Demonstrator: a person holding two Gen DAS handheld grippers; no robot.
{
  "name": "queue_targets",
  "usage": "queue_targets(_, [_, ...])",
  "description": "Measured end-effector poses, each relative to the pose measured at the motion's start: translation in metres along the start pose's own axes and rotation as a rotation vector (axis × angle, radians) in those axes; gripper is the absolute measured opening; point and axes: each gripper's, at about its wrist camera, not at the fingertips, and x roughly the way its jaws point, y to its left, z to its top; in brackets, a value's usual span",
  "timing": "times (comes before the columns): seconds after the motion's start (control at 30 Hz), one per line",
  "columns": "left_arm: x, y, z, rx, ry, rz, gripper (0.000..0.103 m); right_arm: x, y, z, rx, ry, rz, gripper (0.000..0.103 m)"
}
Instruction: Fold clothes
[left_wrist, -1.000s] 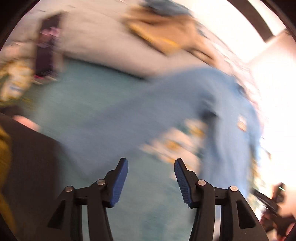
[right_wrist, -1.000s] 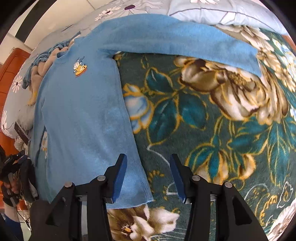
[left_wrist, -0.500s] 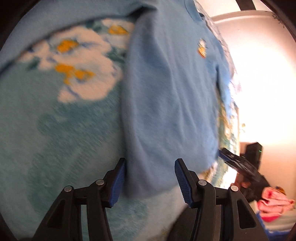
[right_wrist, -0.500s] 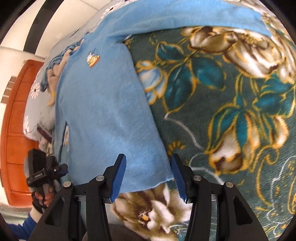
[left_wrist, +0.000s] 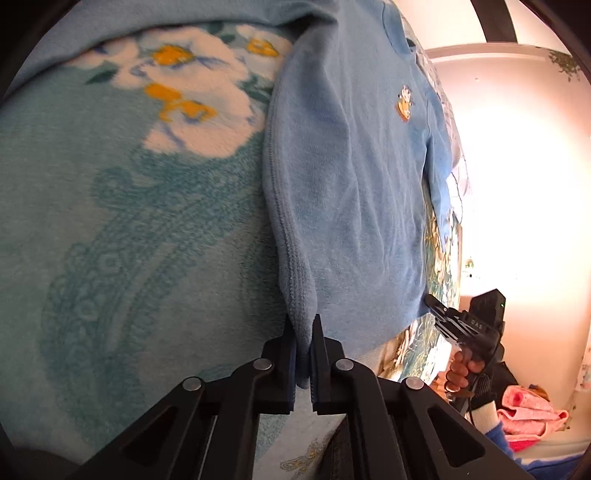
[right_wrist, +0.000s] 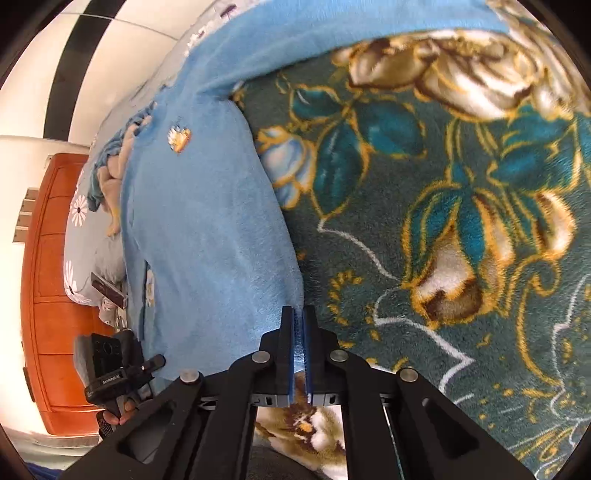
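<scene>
A light blue sweater (left_wrist: 351, 177) with a small orange badge on the chest lies flat on a flowered blanket (left_wrist: 110, 221). My left gripper (left_wrist: 303, 325) is shut on the sweater's lower left hem corner, with a fold of ribbed cloth pinched between its pads. In the right wrist view the same sweater (right_wrist: 207, 229) runs up and to the left. There my right gripper (right_wrist: 298, 314) is shut on the lower right hem corner, with blue cloth caught between the fingers. Each gripper shows in the other's view, held by a hand: the right one (left_wrist: 469, 328) and the left one (right_wrist: 110, 373).
The dark teal blanket (right_wrist: 443, 221) with big gold flowers spreads to the right of the sweater. A crumpled tan and blue garment (right_wrist: 114, 173) lies by a grey pillow (right_wrist: 77, 266) near the orange wooden headboard (right_wrist: 55, 295). Pink cloth (left_wrist: 528, 410) lies beside the bed.
Both grippers have gone from open to shut on the hem corners. The left one swung down from a blurred sweep across the bed onto the hem; the right one tilted down a little.
</scene>
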Motion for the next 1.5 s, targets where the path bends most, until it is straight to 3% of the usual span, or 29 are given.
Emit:
queue_targets(0.27, [0.003,-0.001,0.002,0.006,0.012,0.081,0.011,0.013,0.004,0.001,-0.009,0.045,-0.094,0.004])
queue_targets(0.37, [-0.017,-0.001,0.005,0.025,-0.025,0.129,0.023,0.011,0.007,0.003,-0.042,0.05,-0.137,0.006])
queue_targets(0.43, [-0.035,0.001,0.012,0.018,-0.087,0.174,0.038,0.007,0.013,0.005,-0.078,0.04,-0.211,0.006])
queue_targets(0.53, [-0.077,0.027,0.022,-0.143,-0.264,0.224,0.044,-0.005,0.028,0.009,-0.158,-0.011,-0.374,0.007])
queue_targets(0.63, [-0.118,0.064,0.027,-0.379,-0.457,0.199,0.048,-0.019,0.045,0.014,-0.189,-0.082,-0.379,0.008])
queue_targets(0.73, [-0.14,0.098,0.024,-0.614,-0.598,0.149,0.053,-0.024,0.065,0.018,-0.225,-0.127,-0.372,0.014])
queue_targets(0.87, [-0.144,0.126,0.019,-0.84,-0.695,0.095,0.054,-0.014,0.093,0.024,-0.28,-0.132,-0.357,0.023])
queue_targets(0.93, [-0.142,0.13,0.021,-0.875,-0.725,0.101,0.054,-0.008,0.104,0.027,-0.31,-0.121,-0.357,0.024])
queue_targets(1.07, [-0.142,0.133,0.026,-0.913,-0.786,0.128,0.05,-0.002,0.113,0.027,-0.352,-0.1,-0.346,0.024])
queue_targets(1.1, [-0.143,0.133,0.027,-0.92,-0.796,0.145,0.039,-0.001,0.116,0.028,-0.361,-0.096,-0.346,0.024])
queue_targets(1.13, [-0.142,0.134,0.029,-0.925,-0.789,0.168,0.017,0.002,0.119,0.028,-0.369,-0.092,-0.345,0.024])
queue_targets(1.17, [-0.141,0.134,0.031,-0.929,-0.776,0.194,0.007,0.005,0.123,0.027,-0.375,-0.088,-0.344,0.024])
queue_targets(1.3, [-0.149,0.123,0.038,-0.83,-0.793,0.271,0.004,0.013,0.129,0.026,-0.385,-0.082,-0.34,0.024])
queue_targets(1.5, [-0.194,0.047,0.072,-0.48,-0.919,0.41,0.004,0.016,0.126,0.028,-0.379,-0.105,-0.329,0.024])
